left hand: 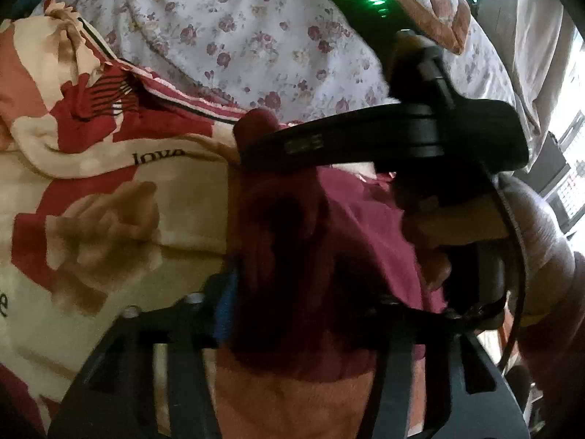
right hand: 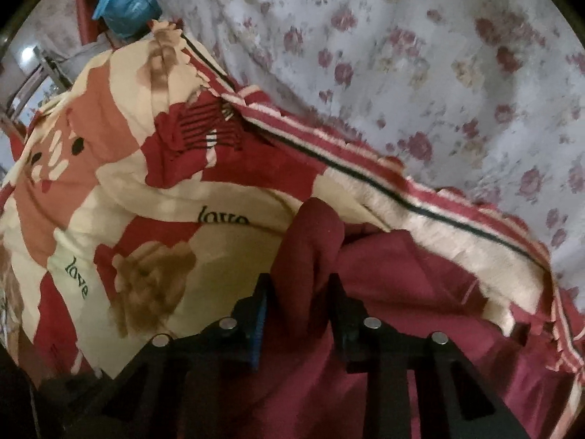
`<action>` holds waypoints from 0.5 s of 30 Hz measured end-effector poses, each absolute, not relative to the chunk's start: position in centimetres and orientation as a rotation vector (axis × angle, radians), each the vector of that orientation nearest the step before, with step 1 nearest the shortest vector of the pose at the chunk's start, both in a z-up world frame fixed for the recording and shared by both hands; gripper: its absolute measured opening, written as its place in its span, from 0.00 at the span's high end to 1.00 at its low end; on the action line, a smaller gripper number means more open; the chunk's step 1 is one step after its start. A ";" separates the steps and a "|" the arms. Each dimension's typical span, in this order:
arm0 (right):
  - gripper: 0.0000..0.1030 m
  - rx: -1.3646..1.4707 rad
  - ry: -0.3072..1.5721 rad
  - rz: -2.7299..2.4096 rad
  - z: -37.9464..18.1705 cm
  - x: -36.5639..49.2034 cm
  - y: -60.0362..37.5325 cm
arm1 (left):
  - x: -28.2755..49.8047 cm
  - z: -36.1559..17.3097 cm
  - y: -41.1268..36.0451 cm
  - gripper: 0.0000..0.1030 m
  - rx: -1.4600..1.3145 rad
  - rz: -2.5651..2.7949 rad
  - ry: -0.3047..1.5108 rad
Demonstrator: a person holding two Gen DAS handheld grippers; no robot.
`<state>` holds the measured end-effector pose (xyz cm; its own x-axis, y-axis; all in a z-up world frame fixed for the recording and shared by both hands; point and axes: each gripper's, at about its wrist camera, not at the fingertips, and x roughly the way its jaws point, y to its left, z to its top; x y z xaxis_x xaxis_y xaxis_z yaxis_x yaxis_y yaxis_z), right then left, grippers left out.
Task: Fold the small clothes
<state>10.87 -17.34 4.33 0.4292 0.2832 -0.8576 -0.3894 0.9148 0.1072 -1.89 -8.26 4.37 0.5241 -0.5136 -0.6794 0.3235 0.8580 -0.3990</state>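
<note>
A dark red small garment hangs bunched between my left gripper's fingers, which are shut on it. In the right wrist view the same dark red garment stands up in a fold between my right gripper's fingers, which are shut on it; the rest of it spreads to the right. The right gripper's body and the hand holding it show in the left wrist view, close beside my left gripper.
A cream, red and tan blanket printed with "love" lies under the garment. A white floral bedsheet lies beyond it. A blue bag sits at the far left corner. A brown patterned pillow lies at the far right.
</note>
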 end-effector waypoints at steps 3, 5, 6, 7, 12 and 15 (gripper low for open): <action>0.74 -0.098 1.041 0.433 4.9 10.7 -18.4 | -2.1 4.0 -8.2 0.27 -0.226 -0.477 0.888; 0.74 -0.080 1.038 0.441 5.0 10.7 -18.8 | -1.9 3.5 -8.3 0.27 -0.218 -0.459 0.902; 0.74 -0.072 1.038 0.443 5.1 10.6 -19.0 | -1.8 3.3 -8.3 0.27 -0.226 -0.456 0.906; 0.74 -0.062 1.038 0.445 5.0 10.6 -19.2 | -1.7 3.1 -8.2 0.30 -0.235 -0.460 0.910; 0.76 -0.038 1.020 0.449 5.4 10.2 -19.2 | -2.0 3.3 -8.5 0.80 -0.278 -0.522 0.907; 0.76 -0.025 1.000 0.458 6.3 9.6 -19.8 | -2.7 4.3 -9.2 0.81 -0.262 -0.539 0.877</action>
<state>9.63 -19.83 6.31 0.4533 0.3598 -0.8155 -0.3825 0.9049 0.1866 -2.70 -9.22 4.32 0.5179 -0.5475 -0.6572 0.3383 0.8368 -0.4305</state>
